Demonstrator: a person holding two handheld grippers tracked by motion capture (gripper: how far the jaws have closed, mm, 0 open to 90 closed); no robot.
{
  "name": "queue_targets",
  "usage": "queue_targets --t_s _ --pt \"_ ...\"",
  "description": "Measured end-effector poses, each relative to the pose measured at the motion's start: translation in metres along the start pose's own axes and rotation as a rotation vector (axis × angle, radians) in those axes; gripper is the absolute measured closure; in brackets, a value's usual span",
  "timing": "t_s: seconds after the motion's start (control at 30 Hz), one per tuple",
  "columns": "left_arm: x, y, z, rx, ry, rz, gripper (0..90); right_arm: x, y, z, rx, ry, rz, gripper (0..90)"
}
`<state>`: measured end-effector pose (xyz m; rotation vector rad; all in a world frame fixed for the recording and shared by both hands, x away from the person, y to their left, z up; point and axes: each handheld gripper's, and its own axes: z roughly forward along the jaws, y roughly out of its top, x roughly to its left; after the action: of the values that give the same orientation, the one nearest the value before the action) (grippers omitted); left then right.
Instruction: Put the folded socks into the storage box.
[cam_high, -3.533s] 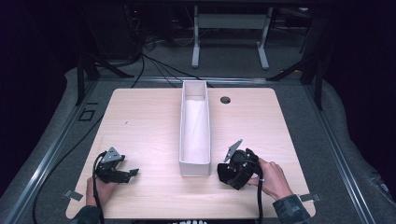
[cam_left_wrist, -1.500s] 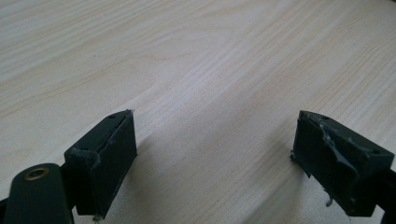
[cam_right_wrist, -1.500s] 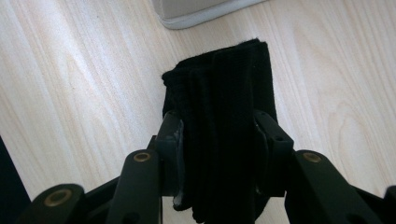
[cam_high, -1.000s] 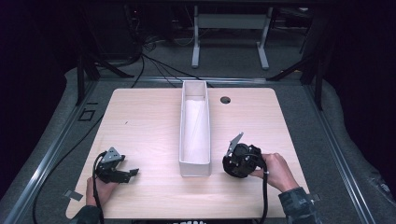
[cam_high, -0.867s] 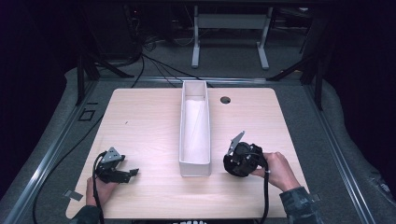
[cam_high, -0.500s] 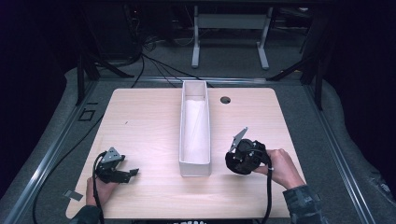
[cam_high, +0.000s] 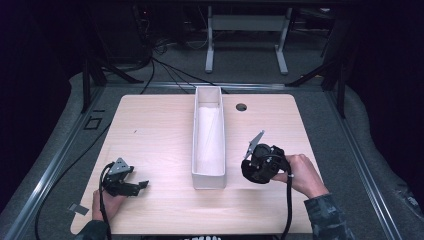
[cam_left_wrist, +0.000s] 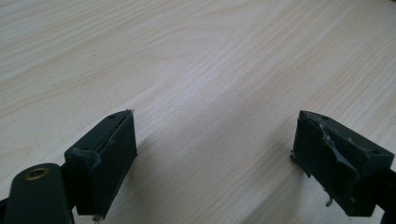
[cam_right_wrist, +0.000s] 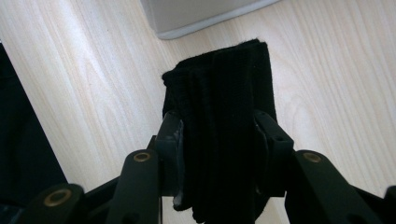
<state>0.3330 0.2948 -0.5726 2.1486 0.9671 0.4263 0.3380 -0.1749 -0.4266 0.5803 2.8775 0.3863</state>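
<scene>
Your right gripper (cam_right_wrist: 218, 135) is clamped on a folded black cloth (cam_right_wrist: 219, 116), its two jaws pressing the ribbed fabric from either side so the bundle stays compact and stands out past the tips. You hold it just off the wood, a little to the right of the white bin (cam_high: 208, 137) — in the right gripper view the bin's near corner (cam_right_wrist: 205, 16) sits just beyond the cloth's far end, which suggests the cloth is meant to go over that wall and into the trough. From above, the right gripper (cam_high: 261, 164) looks tipped toward the bin, your hand (cam_high: 302, 174) behind it near the table's front right.

Your left gripper (cam_left_wrist: 219, 163) rests with its jaws wide apart and nothing between them, bare wood under it; in the high view it (cam_high: 124, 181) lies at the front left, well apart from the bin, most likely parked so it stays out of the way.

Further out, the table (cam_high: 150, 130) is pale wood grain, with the long narrow bin running from near the front edge toward the back along the middle. A round cable hole (cam_high: 241, 107) sits just right of the bin's far end. Beyond the table — grey carpet, trailing cables and a metal stand's legs (cam_high: 246, 42) in a dark room.
</scene>
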Motion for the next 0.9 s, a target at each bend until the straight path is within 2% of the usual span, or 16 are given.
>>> queue_targets --t_s 0.9 --pt "0.000 0.000 0.000 -0.001 0.000 0.000 13.3 -0.006 0.026 -0.035 0.015 -0.037 -0.044 59.9"
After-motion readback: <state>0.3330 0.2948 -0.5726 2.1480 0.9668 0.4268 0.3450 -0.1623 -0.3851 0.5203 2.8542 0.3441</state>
